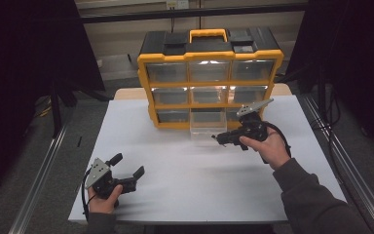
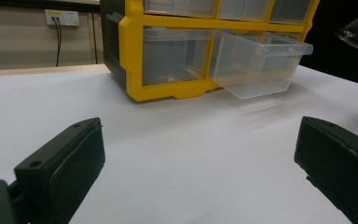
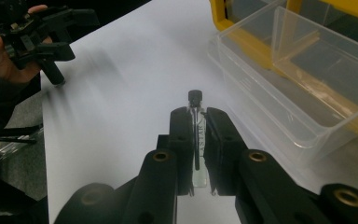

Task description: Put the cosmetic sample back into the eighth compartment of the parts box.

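**Vial pinched beside the open drawer**

White tabletop (image 1: 185, 175) is carrying a yellow drawer cabinet (image 1: 209, 58), its clear bottom drawer (image 3: 303, 88) standing pulled out. Right gripper (image 3: 198, 116) is pinching a small black-capped glass vial (image 3: 197, 135) just beside that drawer. Left gripper (image 1: 126, 168) is resting spread wide near the front edge.

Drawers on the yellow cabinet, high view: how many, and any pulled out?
9, in three rows of three in the cabinet. Eight are pushed in. The bottom middle drawer is pulled out over the table, beside the right gripper, which holds a small vial. None look hidden.
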### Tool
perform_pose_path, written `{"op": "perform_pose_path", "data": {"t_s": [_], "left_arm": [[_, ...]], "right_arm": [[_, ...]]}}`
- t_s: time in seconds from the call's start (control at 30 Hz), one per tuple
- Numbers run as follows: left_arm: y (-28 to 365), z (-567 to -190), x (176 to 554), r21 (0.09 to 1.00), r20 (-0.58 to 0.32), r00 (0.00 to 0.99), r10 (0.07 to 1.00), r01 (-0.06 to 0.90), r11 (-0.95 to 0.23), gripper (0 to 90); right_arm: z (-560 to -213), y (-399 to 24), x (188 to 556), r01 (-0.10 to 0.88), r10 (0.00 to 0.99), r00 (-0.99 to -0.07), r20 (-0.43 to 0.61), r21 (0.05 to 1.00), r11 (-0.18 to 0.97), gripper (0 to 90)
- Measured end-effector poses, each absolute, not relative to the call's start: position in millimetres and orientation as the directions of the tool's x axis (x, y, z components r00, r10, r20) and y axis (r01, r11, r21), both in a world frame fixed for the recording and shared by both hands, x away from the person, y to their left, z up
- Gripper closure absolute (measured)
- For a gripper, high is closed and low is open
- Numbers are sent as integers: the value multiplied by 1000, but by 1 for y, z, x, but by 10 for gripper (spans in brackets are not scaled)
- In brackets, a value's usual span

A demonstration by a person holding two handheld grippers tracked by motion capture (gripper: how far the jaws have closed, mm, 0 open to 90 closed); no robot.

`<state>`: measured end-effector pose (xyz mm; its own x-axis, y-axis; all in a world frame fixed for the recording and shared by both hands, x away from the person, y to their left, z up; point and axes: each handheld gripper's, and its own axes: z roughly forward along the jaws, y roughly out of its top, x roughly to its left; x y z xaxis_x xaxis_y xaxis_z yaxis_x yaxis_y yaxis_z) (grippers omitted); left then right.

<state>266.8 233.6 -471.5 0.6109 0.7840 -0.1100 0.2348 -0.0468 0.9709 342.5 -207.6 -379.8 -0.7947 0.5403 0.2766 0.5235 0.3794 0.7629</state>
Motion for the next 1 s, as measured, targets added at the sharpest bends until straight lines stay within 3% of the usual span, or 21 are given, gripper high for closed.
{"op": "perform_pose_path", "data": {"t_s": [1.0], "left_arm": [[234,-471,267,972,-113,610,784,231,-40,17]], "right_arm": [[-360,-201,362,508,562,-790,244,775,377,812]]}}
